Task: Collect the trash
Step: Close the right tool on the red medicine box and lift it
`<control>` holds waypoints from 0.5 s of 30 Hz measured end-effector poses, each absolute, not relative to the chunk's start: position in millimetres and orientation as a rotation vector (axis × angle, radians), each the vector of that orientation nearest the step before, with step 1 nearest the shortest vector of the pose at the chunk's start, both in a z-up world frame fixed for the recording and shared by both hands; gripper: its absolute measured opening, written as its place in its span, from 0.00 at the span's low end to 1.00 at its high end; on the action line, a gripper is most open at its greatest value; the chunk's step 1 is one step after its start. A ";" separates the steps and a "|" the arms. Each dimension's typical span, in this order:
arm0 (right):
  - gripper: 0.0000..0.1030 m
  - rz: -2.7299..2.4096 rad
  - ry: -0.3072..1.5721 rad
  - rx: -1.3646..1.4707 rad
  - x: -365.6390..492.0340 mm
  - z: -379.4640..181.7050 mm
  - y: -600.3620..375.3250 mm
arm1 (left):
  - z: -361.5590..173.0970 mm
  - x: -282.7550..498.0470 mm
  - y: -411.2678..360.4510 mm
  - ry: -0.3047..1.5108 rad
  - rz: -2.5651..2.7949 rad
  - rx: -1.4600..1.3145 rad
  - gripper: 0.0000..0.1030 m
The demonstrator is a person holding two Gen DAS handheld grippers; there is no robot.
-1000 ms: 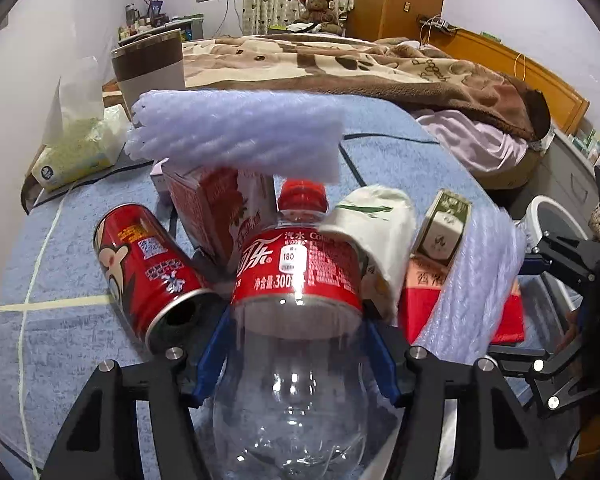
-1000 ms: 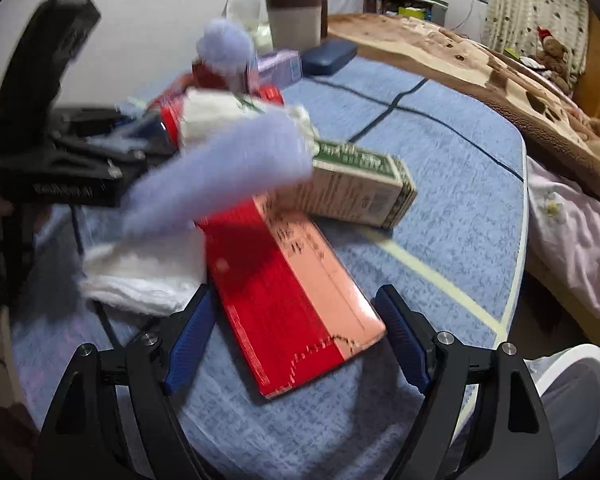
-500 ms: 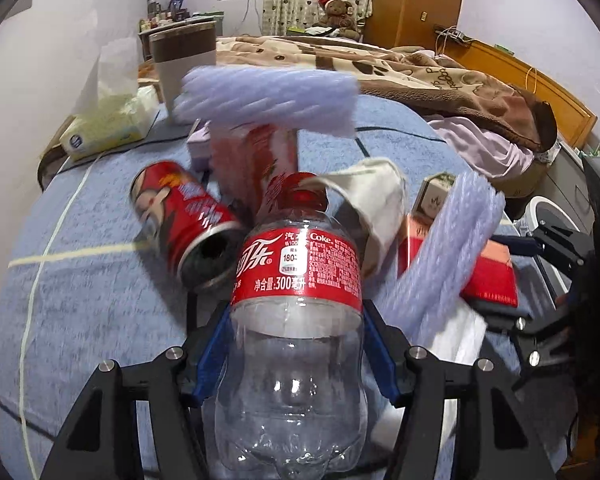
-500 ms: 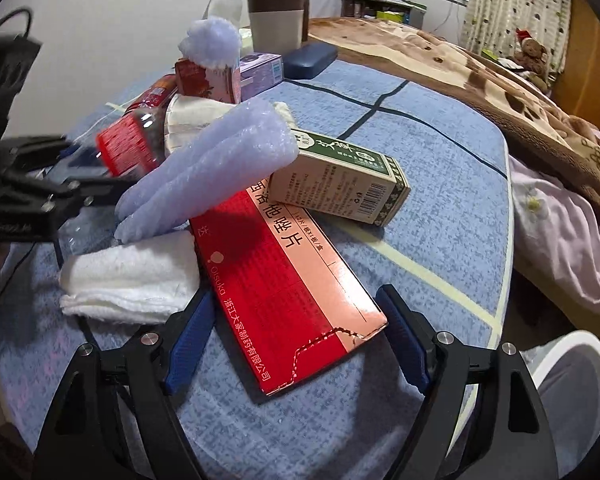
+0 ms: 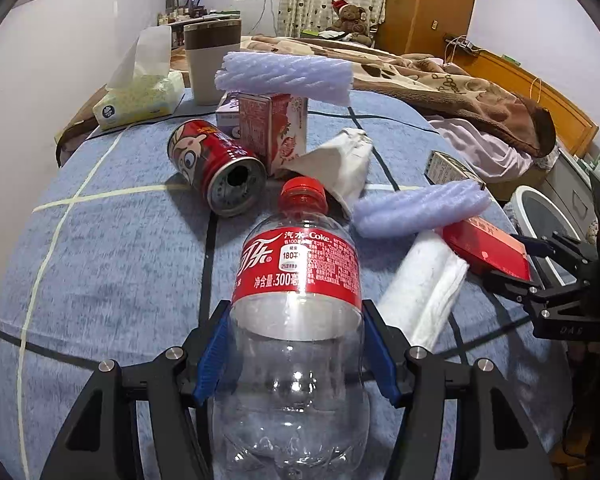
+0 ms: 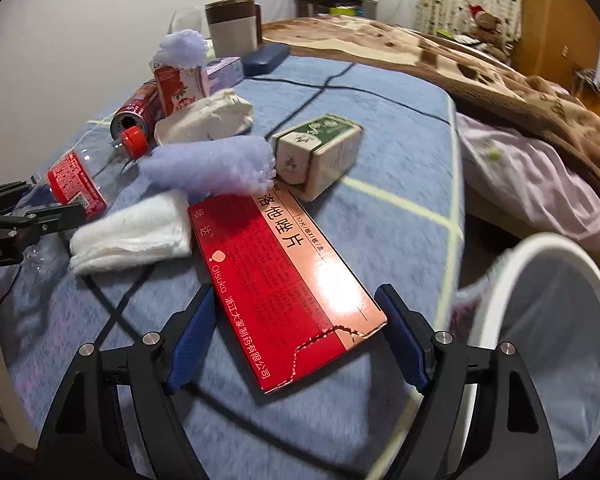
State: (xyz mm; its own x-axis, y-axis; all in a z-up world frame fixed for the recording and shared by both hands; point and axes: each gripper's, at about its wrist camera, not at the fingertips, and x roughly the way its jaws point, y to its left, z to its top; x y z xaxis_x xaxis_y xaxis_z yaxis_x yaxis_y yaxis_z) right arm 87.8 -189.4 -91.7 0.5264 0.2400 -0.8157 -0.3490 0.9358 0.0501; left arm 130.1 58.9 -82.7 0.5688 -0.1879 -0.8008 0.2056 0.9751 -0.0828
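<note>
Since a second earlier the left gripper (image 5: 296, 354) had drawn back from the pile with the bottle (image 5: 296, 320) still clamped between its blue pads, so the can (image 5: 218, 166) and carton (image 5: 278, 130) stood farther off and more blue cloth (image 5: 112, 260) showed around them. The bottle was clear, ribbed plastic with a red label and cap, its base cut off by the frame's lower edge. The can lay on its side, open end toward the camera; a ridged lilac foam sleeve (image 5: 284, 76) rested across the carton, and a second sleeve (image 5: 420, 208) lay over a folded white towel (image 5: 420, 284). On the right, the gripper (image 6: 296, 340) had moved toward the table edge: a white bin (image 6: 540, 344) now filled the lower right, blurred and partly cut off. Its jaws stood wide apart, astride the near end of a flat red box (image 6: 284, 280) with a torn flap, touching nothing. The green box (image 6: 320, 152) beyond was blurred.
</note>
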 end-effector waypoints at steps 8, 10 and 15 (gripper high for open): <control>0.79 0.385 0.983 -0.178 69.7 -91.9 -184.7 | -83.8 132.7 56.1 0.950 -0.208 0.024 0.64; 0.79 0.385 0.982 -0.181 75.5 -92.5 -185.3 | -83.8 135.9 56.7 0.955 -0.205 0.014 0.64; 0.79 0.378 0.976 -0.163 91.5 -93.7 -182.1 | -83.2 146.6 55.1 0.965 -0.206 0.004 0.64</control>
State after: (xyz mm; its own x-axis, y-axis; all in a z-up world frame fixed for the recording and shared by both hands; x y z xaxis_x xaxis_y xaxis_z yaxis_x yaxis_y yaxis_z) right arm 91.5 -182.1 -93.7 0.5016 0.2386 -0.8316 -0.3833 0.9230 0.0337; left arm 146.6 55.1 -83.2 0.5516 -0.1725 -0.8161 0.1757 0.9805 -0.0885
